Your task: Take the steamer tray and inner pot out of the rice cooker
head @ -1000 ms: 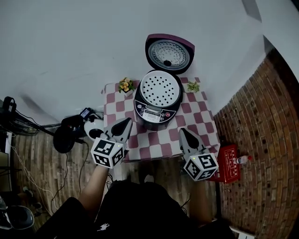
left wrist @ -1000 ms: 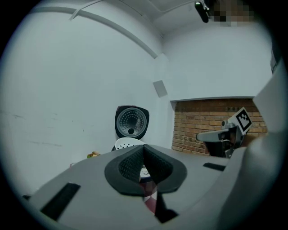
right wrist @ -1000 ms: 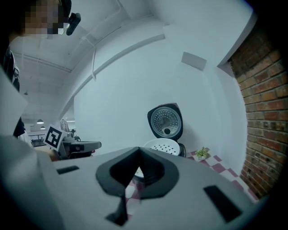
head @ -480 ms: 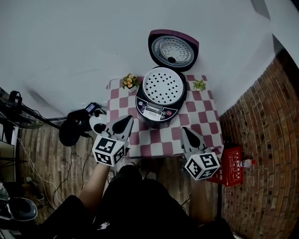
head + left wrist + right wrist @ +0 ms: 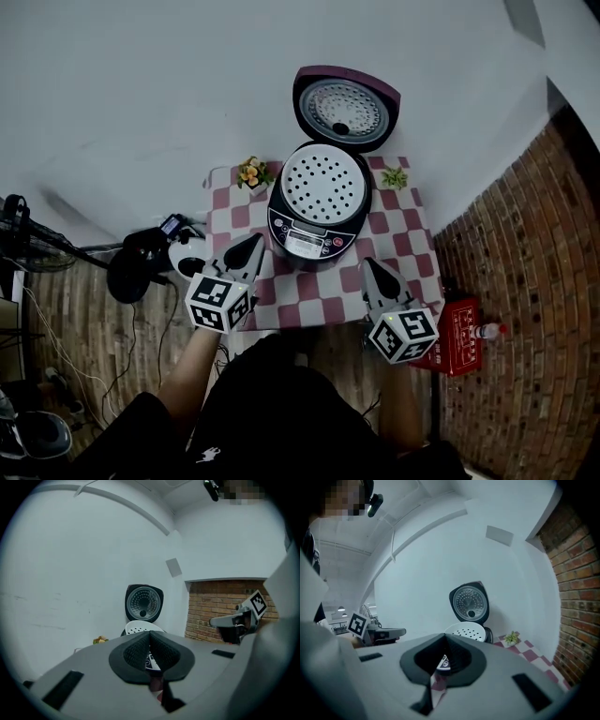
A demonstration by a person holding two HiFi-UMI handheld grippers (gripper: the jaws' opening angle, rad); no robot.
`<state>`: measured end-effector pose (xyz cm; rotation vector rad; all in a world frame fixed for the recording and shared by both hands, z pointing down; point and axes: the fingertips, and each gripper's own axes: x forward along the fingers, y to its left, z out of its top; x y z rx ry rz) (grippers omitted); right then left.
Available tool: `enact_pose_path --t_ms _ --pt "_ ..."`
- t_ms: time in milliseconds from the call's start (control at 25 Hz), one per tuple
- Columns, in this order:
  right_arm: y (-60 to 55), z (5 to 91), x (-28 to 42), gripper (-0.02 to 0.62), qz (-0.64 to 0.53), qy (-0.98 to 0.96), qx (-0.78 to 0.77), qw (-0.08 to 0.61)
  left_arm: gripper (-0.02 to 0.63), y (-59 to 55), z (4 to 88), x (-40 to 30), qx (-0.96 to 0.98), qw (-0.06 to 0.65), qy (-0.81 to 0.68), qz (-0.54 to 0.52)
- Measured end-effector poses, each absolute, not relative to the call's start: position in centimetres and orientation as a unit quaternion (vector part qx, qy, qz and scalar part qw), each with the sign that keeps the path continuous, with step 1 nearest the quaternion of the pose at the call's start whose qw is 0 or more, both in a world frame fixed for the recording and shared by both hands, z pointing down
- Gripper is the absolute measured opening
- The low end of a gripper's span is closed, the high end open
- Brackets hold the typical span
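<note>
Seen from above, a small square desk covered in a maroon-and-white checked cloth stands against a plain white wall. A rounded dark rice cooker with a glossy shell sits on the middle of the desk. Its hinged lid stands open at the wall side, showing a round, ridged metal inner face. The control panel faces the person, so the cooker's front-to-back line runs from the person toward the wall.

The steamer tray is a white, shallow, round dish pierced with rows of small holes. It lies flat in the cooker's mouth and covers it, hiding whatever sits beneath.

A tiny pot of yellow flowers stands at the left back corner of the desk, and a small green plant at the right back corner.

Both forearms reach forward from the body. The left tool is over the near left edge of the desk and the right tool over the near right edge. Both point almost level toward the cooker, a black-and-white marker cube at the rear of each. Each tool's ribbed dark pads are pressed together with nothing between them, and neither touches the cooker. A rough brick wall rises on the right.
</note>
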<state>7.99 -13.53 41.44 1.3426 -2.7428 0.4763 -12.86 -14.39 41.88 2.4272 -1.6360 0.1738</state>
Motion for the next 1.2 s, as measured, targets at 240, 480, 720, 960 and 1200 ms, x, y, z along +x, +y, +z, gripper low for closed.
enact_pose_path --t_ms 240,480,720,960,1200 --pt "-17.8 40.9 5.7 0.002 0.14 -0.885 0.441 0.05 0.005 -18.5 42.8 -14.9 0.826 0.135 -0.546 0.047" --pt "-21.5 41.0 3.7 0.002 0.129 -0.88 0.453 0.067 0.005 -22.3 43.2 -16.4 0.832 0.145 -0.534 0.043" --pt "-24.6 41.9 2.6 0.002 0.119 -0.884 0.442 0.095 0.005 -24.9 43.4 -16.8 0.824 0.143 -0.547 0.033" --pt "-27.2 42.4 1.5 0.002 0.104 -0.901 0.403 0.123 0.025 -27.4 43.3 -16.2 0.813 0.149 -0.56 0.048" --pt "-29.5 42.9 1.1 0.003 0.102 -0.916 0.366 0.13 0.154 -30.8 44.0 -13.9 0.819 0.179 -0.54 0.077"
